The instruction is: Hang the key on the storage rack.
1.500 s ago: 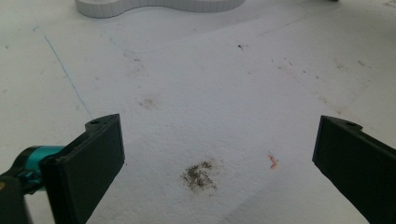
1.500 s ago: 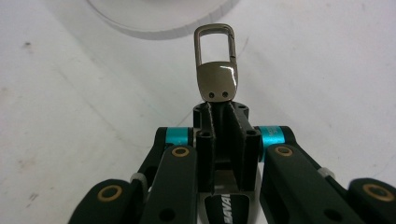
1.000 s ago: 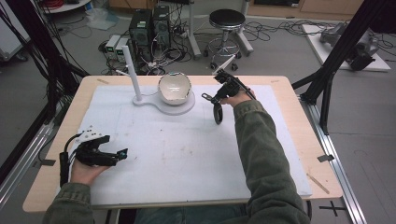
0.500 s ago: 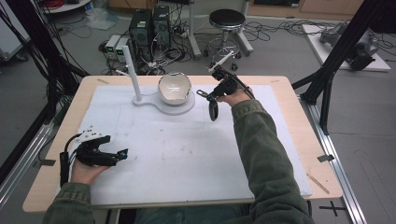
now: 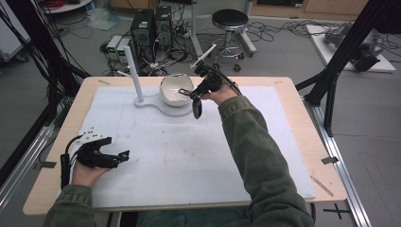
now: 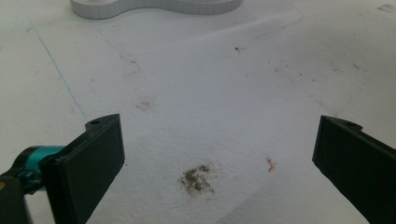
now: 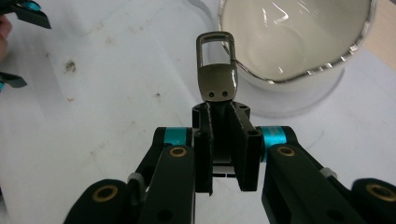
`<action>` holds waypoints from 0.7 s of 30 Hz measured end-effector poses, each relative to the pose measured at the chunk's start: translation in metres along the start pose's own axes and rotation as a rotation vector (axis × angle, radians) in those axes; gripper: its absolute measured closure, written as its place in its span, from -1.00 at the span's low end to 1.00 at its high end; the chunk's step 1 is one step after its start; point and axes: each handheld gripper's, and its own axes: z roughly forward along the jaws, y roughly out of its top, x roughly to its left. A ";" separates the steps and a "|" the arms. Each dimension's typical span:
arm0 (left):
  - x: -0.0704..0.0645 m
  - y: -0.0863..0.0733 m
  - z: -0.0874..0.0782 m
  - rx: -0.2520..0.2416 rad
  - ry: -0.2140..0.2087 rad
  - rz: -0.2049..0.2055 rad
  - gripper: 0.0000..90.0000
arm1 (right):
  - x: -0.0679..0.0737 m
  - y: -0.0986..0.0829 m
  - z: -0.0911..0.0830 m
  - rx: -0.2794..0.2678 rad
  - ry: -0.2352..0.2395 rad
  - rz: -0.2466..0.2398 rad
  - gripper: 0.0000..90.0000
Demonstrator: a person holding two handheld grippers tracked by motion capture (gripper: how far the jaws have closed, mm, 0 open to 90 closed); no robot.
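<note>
My right gripper (image 5: 198, 97) is up at the far side of the desk (image 5: 293, 90), just right of the white bowl (image 5: 176, 90), and from above I see only a dark strap (image 5: 197, 109) hanging down from it. The right gripper view tells more: my fingers (image 7: 247, 149) are closed tight on that strap's end, and a metal tab with two rivet holes and a rectangular ring (image 7: 215, 70) sticks straight out beyond them, long axis in line with the fingers, ring end overlapping the bowl's silver rim (image 7: 299, 74). The bowl sits on a flat white base (image 5: 161, 105) with an upright post (image 5: 135, 78) at its left. My left gripper (image 5: 118, 158) rests low at the near left over the white mat (image 5: 189, 156), fingers (image 6: 100, 158) spread wide, holding nothing; the left gripper view shows a dark smudge (image 6: 196, 178) and an orange fleck (image 6: 270, 164) between them. I can read no writing anywhere.
</note>
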 end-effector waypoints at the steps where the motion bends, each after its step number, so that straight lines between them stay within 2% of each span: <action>1: 0.000 0.000 0.000 0.001 -0.001 0.001 -0.94 | 0.006 0.006 0.002 -0.005 0.005 -0.007 0.78; 6: 0.000 0.000 0.000 -0.001 -0.002 0.001 -0.94 | 0.016 0.016 0.009 -0.015 0.019 -0.022 0.78; 13: 0.000 0.000 0.000 -0.001 0.002 0.003 -0.94 | 0.031 0.036 0.021 0.000 0.027 -0.060 0.78; 21: 0.000 0.000 0.000 -0.007 0.001 0.003 -0.94 | 0.038 0.049 0.027 -0.016 0.032 -0.054 0.78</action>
